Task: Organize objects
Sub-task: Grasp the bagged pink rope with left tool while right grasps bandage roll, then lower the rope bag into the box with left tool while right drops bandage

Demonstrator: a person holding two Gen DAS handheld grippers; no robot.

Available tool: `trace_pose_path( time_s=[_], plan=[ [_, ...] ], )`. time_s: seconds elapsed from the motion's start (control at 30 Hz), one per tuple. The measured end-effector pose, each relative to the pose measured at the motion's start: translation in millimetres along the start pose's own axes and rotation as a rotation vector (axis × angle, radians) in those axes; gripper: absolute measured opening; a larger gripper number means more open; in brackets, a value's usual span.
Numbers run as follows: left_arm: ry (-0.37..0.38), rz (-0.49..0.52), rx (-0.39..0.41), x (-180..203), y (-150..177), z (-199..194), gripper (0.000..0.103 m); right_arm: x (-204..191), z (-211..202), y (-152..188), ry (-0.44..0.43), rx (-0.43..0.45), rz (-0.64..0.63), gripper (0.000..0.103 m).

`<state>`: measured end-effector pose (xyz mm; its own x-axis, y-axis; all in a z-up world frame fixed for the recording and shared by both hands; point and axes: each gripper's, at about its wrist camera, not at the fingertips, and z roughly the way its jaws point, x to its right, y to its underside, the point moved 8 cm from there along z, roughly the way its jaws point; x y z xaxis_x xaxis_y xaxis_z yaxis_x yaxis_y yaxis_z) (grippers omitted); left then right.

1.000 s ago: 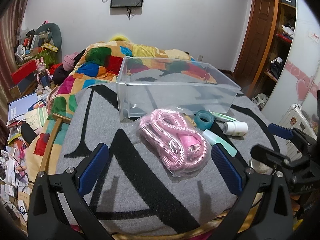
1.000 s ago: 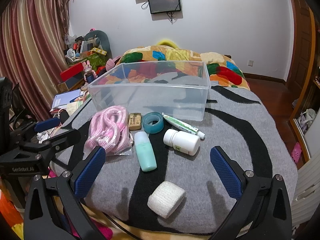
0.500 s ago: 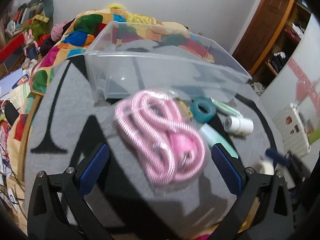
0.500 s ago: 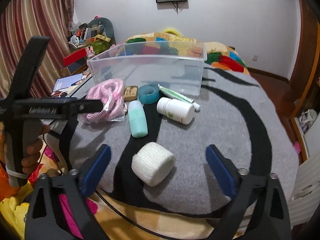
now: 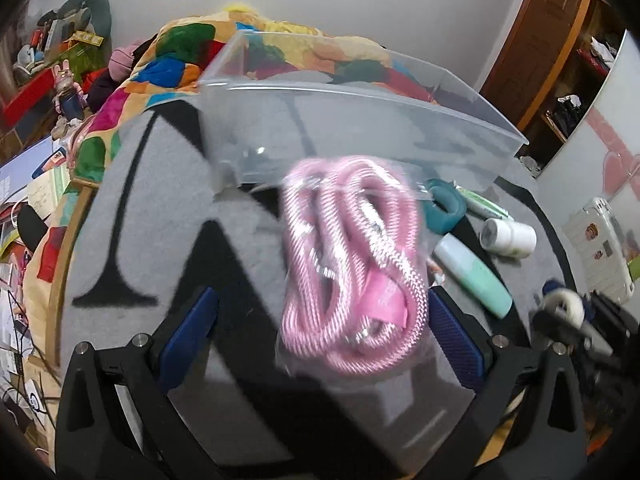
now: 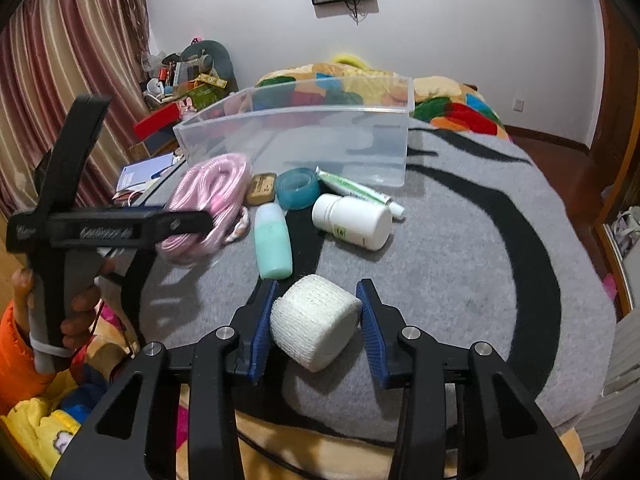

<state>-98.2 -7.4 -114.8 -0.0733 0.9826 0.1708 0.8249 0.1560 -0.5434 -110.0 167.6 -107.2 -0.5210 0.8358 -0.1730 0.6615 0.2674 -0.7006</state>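
Note:
A bagged pink rope lies on the grey blanket between the spread fingers of my open left gripper; it also shows in the right wrist view. My right gripper is closed around a white bandage roll, both pads touching its sides. A clear plastic bin stands behind, also in the left wrist view. A teal tape roll, mint bottle, white pill bottle, ointment tube and small tan box lie in front of it.
The objects rest on a grey and black blanket over a bed with a colourful quilt. Clutter and curtains stand to the left, a wooden door and shelves to the right.
My left gripper has moved forward and down over the pink rope. My right gripper has advanced and closed onto the white bandage roll.

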Motion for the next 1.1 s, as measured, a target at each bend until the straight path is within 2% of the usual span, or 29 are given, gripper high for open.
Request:
trace_pose_path(
  time_s=[0.27,0.37,0.4,0.53,0.8,0.93,1.1],
  plan=[
    [-0.004,0.048,0.008,13,-14,16,0.101,1,-3,-22,0.025,0.044,0.005,0.037],
    [-0.037,0.104,0.047,20,-16,19,0.082,0,-5,-31,0.033,0.062,-0.002,0.037],
    [-0.038,0.117,0.055,22,-16,18,0.070,0,-5,-35,0.034,0.067,-0.003,0.037],
    [-0.014,0.128,0.079,22,-13,10,0.055,2,-2,-45,0.039,0.080,0.001,0.037],
    [0.007,0.127,0.123,12,-13,-18,0.053,5,0,-68,0.037,0.110,0.009,0.037],
    [0.032,0.107,0.176,10,-28,-40,0.053,4,-1,-87,0.046,0.142,-0.004,0.037],
    [0.041,0.090,0.255,9,-62,-65,0.053,-2,0,-117,0.055,0.187,-0.032,0.037]
  ],
)
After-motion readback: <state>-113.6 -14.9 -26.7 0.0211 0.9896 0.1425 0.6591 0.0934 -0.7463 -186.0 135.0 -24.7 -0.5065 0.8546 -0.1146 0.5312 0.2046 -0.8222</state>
